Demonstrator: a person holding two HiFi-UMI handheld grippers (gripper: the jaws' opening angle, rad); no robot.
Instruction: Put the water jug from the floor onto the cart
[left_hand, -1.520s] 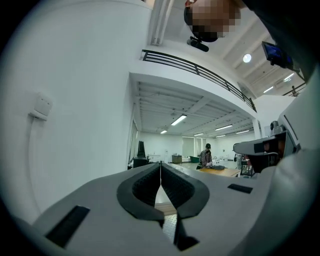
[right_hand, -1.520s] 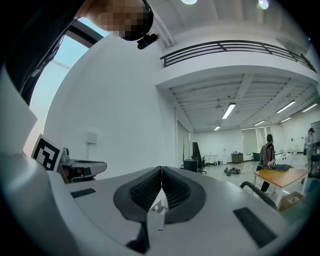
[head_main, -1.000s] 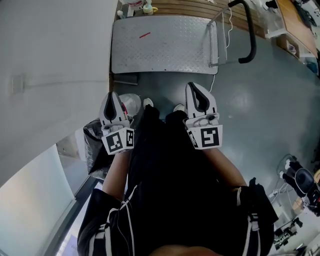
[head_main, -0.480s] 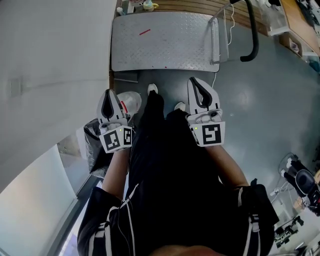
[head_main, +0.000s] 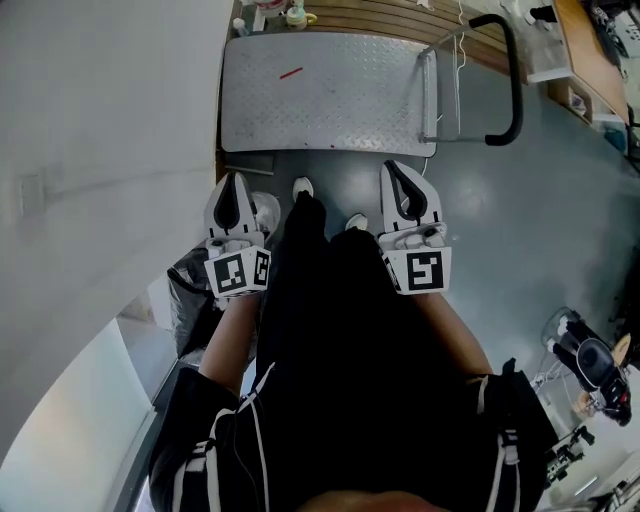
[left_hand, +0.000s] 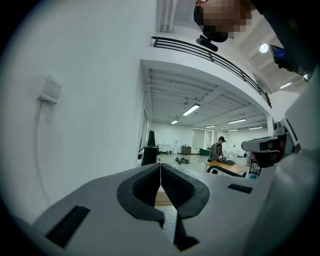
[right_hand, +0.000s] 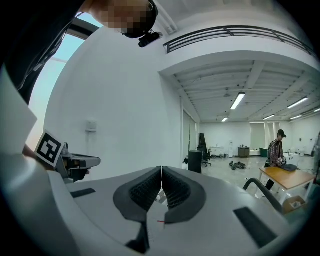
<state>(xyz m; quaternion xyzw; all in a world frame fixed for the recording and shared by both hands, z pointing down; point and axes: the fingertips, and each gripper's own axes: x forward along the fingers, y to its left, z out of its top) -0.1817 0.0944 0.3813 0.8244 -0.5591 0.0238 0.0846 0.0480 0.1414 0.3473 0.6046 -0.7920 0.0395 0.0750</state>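
Observation:
The cart (head_main: 330, 95) is a grey checker-plate platform with a red mark, lying on the floor ahead, with its black handle (head_main: 510, 85) on the right. Its plate also shows between the jaws in the left gripper view (left_hand: 168, 216) and the right gripper view (right_hand: 159, 220). A pale, clear rounded thing, likely the water jug (head_main: 266, 212), peeks out on the floor beside my left gripper (head_main: 233, 182); most of it is hidden. My left gripper (left_hand: 160, 172) is shut and holds nothing. My right gripper (head_main: 394, 170) (right_hand: 161, 176) is also shut and holds nothing.
A white wall (head_main: 100, 150) runs along the left. A black bag (head_main: 190, 280) sits on the floor by my left leg. My shoes (head_main: 303, 186) stand just short of the cart. Cables and gear (head_main: 590, 365) lie at the right; shelving stands behind the cart.
Both grippers have moved forward toward the cart, still shut. My feet have stepped closer to the cart's near edge, and the pale jug is more hidden under the left gripper.

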